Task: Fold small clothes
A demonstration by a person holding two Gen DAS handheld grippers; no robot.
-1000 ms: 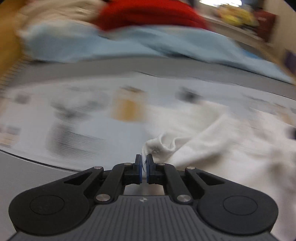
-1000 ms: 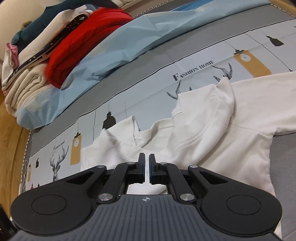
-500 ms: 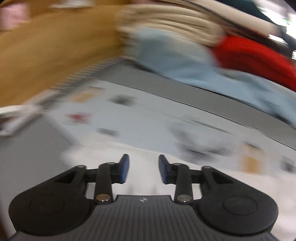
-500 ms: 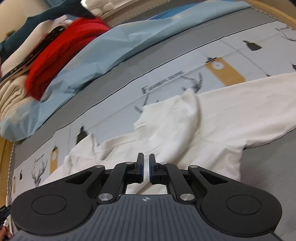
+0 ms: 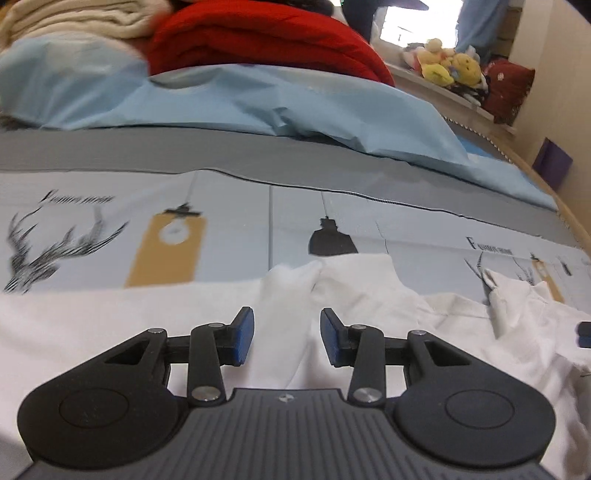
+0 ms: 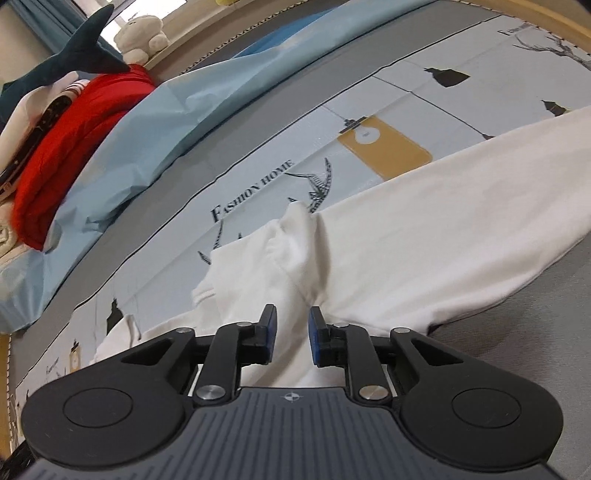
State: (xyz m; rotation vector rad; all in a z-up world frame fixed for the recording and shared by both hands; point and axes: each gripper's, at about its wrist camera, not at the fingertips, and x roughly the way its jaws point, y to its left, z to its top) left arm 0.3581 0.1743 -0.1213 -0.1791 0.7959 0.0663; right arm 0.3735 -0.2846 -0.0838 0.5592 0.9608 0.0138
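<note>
Beyond the work area a light blue sheet point(image 5: 303, 110) lies rumpled across the bed, and on top of it sits a folded red blanket point(image 5: 266, 40) beside a stack of cream knit fabric point(image 5: 74, 18); from the right wrist view a dark blue plush shark point(image 6: 85, 55) lies across the top of that pile, and a heap of soft toys point(image 5: 443, 62) crowds the window ledge in the left wrist view. The surface underneath is a printed bedcover point(image 5: 229, 221) with deer antlers, mustard hanging lamps and the words "FASHION HOME", bordered by a grey band. Nothing stands between either gripper and the cloth. The garment is a white long-sleeved top point(image 5: 369, 295), spread across the bedcover but far from flat: its collar area is bunched into soft upright folds in the middle, and one sleeve point(image 6: 461, 206) runs out smooth and long to the right in the right wrist view. The left gripper point(image 5: 287, 341) is low over the top with its jaws spread wide, a ridge of white fabric rising in the gap between its blue pads point(image 5: 243, 338) without being pinched. The right gripper point(image 6: 291, 338) is also parted, less widely, with a raised fold of the top running up from between its fingers, not clamped
</note>
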